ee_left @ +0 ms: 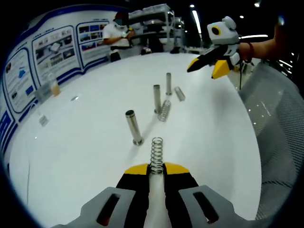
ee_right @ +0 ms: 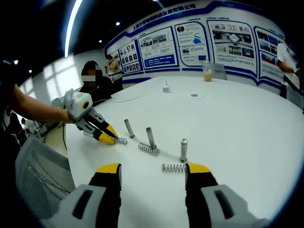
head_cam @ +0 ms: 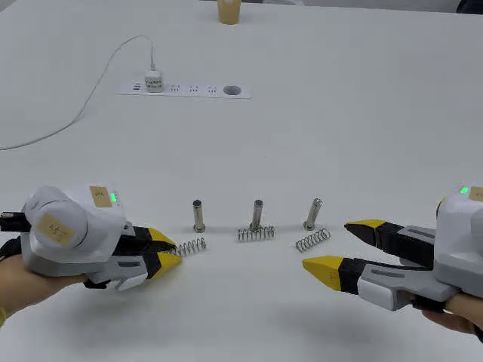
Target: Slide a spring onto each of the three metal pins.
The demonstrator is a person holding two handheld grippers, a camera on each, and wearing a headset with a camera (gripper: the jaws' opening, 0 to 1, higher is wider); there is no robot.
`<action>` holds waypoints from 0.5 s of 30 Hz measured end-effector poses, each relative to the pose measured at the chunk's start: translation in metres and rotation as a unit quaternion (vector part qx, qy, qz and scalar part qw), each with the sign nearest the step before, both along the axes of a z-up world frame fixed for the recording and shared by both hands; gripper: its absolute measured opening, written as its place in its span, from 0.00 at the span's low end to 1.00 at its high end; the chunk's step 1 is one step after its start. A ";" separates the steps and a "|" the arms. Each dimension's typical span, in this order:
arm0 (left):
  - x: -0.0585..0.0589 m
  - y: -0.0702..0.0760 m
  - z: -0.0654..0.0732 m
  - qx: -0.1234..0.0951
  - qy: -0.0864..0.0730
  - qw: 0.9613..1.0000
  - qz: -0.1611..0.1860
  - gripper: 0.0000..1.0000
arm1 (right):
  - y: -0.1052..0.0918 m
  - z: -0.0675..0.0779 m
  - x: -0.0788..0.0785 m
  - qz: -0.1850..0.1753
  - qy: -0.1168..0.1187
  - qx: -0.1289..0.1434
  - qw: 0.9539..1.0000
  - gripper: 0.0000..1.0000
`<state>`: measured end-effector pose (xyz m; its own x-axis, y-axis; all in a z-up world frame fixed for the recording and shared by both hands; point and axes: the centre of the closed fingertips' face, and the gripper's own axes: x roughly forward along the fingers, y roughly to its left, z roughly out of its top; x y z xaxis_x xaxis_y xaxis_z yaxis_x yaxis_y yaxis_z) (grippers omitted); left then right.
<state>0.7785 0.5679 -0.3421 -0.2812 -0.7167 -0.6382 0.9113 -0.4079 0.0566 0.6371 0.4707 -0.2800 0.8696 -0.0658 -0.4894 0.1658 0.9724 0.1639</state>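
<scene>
White table (head_cam: 362,136), wide open. Only a power strip (head_cam: 185,90) upper left and a cup (head_cam: 229,10) at the top edge of the head view, both well apart from the work. No table edge near the parts, so there's room to come in from any side.

Left gripper (head_cam: 167,252), lower left, is clenched on the near end of the left spring (head_cam: 190,246), with most of the coil sticking out ahead of the tips. Right gripper (head_cam: 326,243), lower right, is released, jaws wide, holding nothing. The right spring (head_cam: 312,240) lies just ahead of it.

Three pins in a row mid-frame, all upright and bare: left pin (head_cam: 198,215), middle pin (head_cam: 256,214), right pin (head_cam: 312,213). Middle spring (head_cam: 256,234) lies at the foot of its pin.

Step in hand, my read: lift the left spring and thread it onto the left pin. Tip the free end down, line the bore up over the pin top, then lower straight. It's gripped at one end, so the coil may droop; go slow. The pin looks free-standing, so side load could tip it. Stay clear of the middle pin to the right.
</scene>
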 end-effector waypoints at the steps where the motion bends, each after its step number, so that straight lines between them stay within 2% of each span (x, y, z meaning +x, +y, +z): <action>1: -0.001 0.001 0.000 -0.001 0.000 1.000 0.000 0.10 | 0.000 0.000 0.000 -0.001 -0.001 0.000 1.000 0.55; 4: -0.004 0.003 0.002 -0.005 0.005 1.000 0.006 0.10 | 0.001 0.002 0.001 -0.004 -0.006 0.005 1.000 0.54; 6: -0.007 0.003 0.007 -0.016 0.011 1.000 0.012 0.10 | 0.003 0.003 0.002 -0.005 -0.010 0.010 1.000 0.54; 9: -0.008 0.002 0.014 -0.030 0.026 0.999 0.028 0.10 | 0.006 0.009 0.006 -0.013 -0.027 0.032 0.999 0.54; 12: -0.011 0.001 0.024 -0.050 0.042 0.997 0.046 0.10 | 0.008 0.016 0.010 -0.019 -0.046 0.052 0.997 0.53; 15: -0.014 0.000 0.035 -0.073 0.058 0.994 0.065 0.10 | 0.012 0.023 0.015 -0.017 -0.056 0.057 0.997 0.53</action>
<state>0.7644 0.5681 -0.3075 -0.2457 -0.8339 -0.4942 0.9597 -0.2811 -0.0028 0.6520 0.4830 -0.2574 0.9175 -0.0452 -0.3952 0.1720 0.9409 0.2917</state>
